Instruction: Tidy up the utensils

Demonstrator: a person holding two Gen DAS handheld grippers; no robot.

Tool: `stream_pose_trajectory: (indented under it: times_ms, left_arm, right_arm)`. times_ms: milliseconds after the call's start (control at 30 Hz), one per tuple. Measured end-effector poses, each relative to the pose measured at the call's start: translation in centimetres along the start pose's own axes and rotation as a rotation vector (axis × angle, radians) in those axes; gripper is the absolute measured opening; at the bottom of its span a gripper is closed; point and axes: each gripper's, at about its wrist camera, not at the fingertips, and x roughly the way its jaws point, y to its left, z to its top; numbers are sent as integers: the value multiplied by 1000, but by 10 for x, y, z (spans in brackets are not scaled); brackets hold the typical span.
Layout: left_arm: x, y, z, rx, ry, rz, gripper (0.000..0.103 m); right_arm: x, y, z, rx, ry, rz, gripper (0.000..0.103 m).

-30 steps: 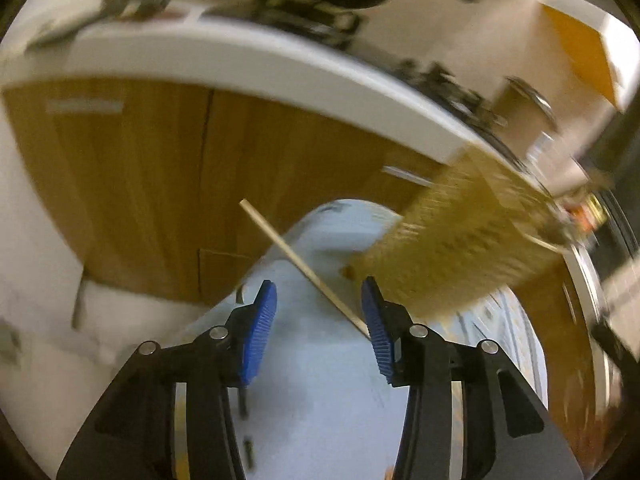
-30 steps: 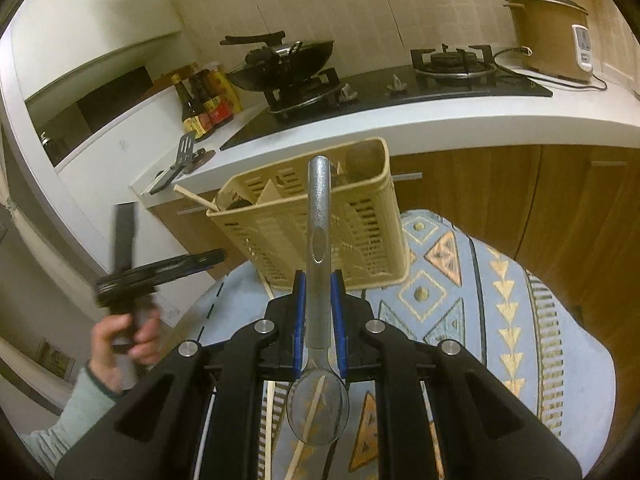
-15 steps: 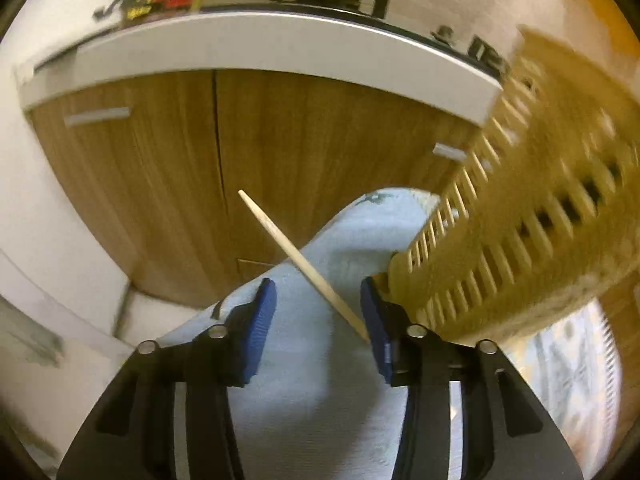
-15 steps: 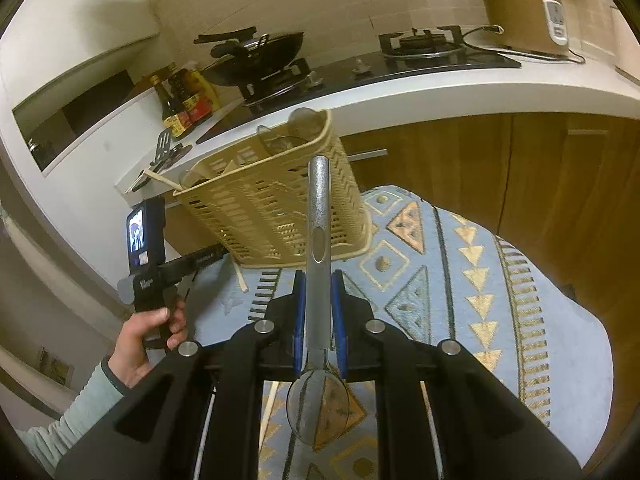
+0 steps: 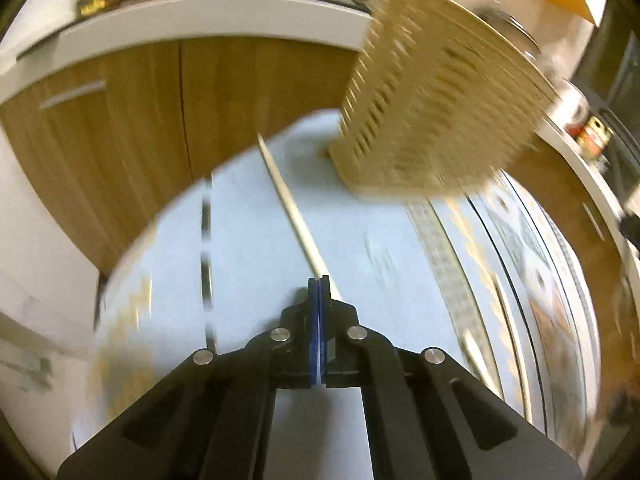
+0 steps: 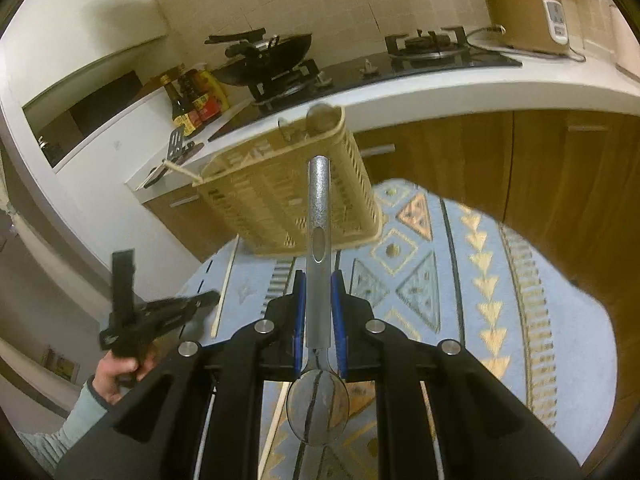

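The left gripper [image 5: 319,280] is now pressed together where it was spread before, chopstick [image 5: 292,208] lying beside its tips; the spoon [image 6: 318,240] is pinched handle-forward by the right gripper [image 6: 319,280], presumably for insertion into the basket [image 6: 280,196].

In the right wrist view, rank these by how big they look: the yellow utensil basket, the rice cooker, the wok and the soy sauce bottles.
Largest to smallest as they appear:
1. yellow utensil basket, though it sits nearest the camera
2. wok and rice cooker: too alike to rank
3. soy sauce bottles
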Motion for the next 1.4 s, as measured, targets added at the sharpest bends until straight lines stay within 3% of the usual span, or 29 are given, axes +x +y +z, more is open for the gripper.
stream_pose_trajectory:
  times_ms: [133,200,233,267,333,433,500,600,633,700,833,1033,1200,1400]
  left_arm:
    - [-20,5,-27,-7,39,-60,0]
    - [-30,9,-20,-24,-13,-41,0]
    - [-33,11,-14,-33,-49,-24,7]
    - [-34,13,-8,-48,-74,-22,32]
    - [-27,18,8,-101,-102,-32,48]
    - [-9,10,25,-123,-89,-10,48]
    - [7,1,32,-114,-47,56,47]
    - [20,-18,36,-43,0,189,11]
    - [22,-25,36,-11,9,225,5]
    - [21,-34,35,21,15,266,5]
    - [2,-33,23,-21,24,167,2]
    - [-43,-35,-31,-92,42,-4,2]
    - [-60,-32,-78,-130,68,-13,2]
    - [-59,-44,-76,-87,119,-53,3]
  right_arm:
    - [15,-11,-23,58,75,4,11]
    - [27,-16,-37,87,96,-15,11]
    - [33,-17,-45,89,99,-37,11]
    - [36,-17,-51,90,98,-39,11]
    - [43,-16,-62,80,92,-33,11]
    - [47,-10,-71,47,80,-58,11]
    - [49,-9,-75,35,78,-53,11]
    - [51,-8,-77,32,78,-63,11]
    - [49,-9,-77,34,74,-55,11]
    - [47,-10,-78,40,66,-41,11]
    - [41,-18,-77,76,45,-12,11]
    - [43,-23,-76,108,54,-2,11]
    - [51,-15,-77,72,89,-55,11]
    - [49,-7,-79,18,159,-116,11]
